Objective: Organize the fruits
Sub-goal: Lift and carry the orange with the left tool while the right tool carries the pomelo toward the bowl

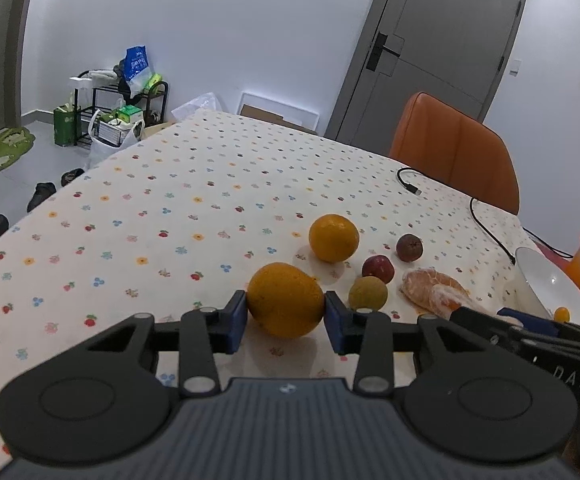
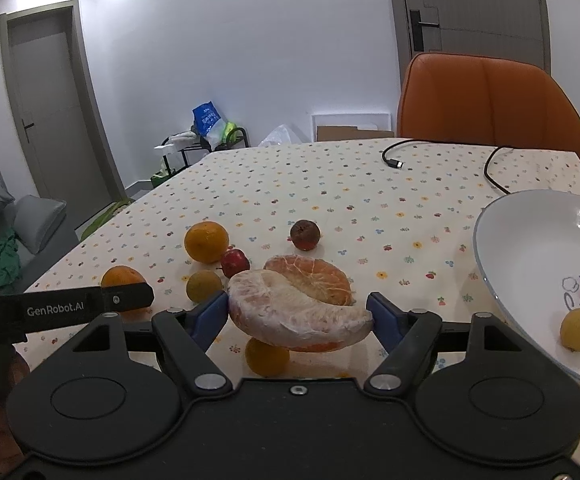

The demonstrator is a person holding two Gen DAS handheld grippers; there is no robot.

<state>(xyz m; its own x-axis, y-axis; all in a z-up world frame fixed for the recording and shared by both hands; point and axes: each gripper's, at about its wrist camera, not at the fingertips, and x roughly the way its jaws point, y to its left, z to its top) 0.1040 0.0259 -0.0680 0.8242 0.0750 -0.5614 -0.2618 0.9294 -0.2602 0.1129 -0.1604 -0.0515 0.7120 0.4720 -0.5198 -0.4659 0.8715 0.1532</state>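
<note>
- My left gripper [image 1: 285, 312]: blue fingers [image 1: 237, 322] closed about a near orange [image 1: 285, 305], a pad touching each side. The orange looks low to the tabletop [image 1: 150, 208]; I cannot tell if it is lifted.
- My right gripper [image 2: 298, 314]: fingers [image 2: 384, 324] spread wide around a peeled segment [image 2: 298, 312], pads at both ends. Contact on the right end looks light; I read it as held.
- Second peeled piece [image 2: 314, 276] lies just behind the held one, touching it or nearly so.
- Small orange fruit [image 2: 267, 356] sits on the cloth under the segment.
- Loose on the tabletop: far orange [image 1: 334, 237], red fruit [image 1: 378, 268], dark fruit [image 1: 409, 247], greenish fruit [image 1: 368, 293], all near one another.
- White bowl [image 2: 530, 248] at the right, tilted toward the right camera, holds two small yellow-orange fruits [image 2: 579, 330].
- Black cable [image 2: 394, 156] lies at the far side, before an orange chair [image 2: 490, 100].
</note>
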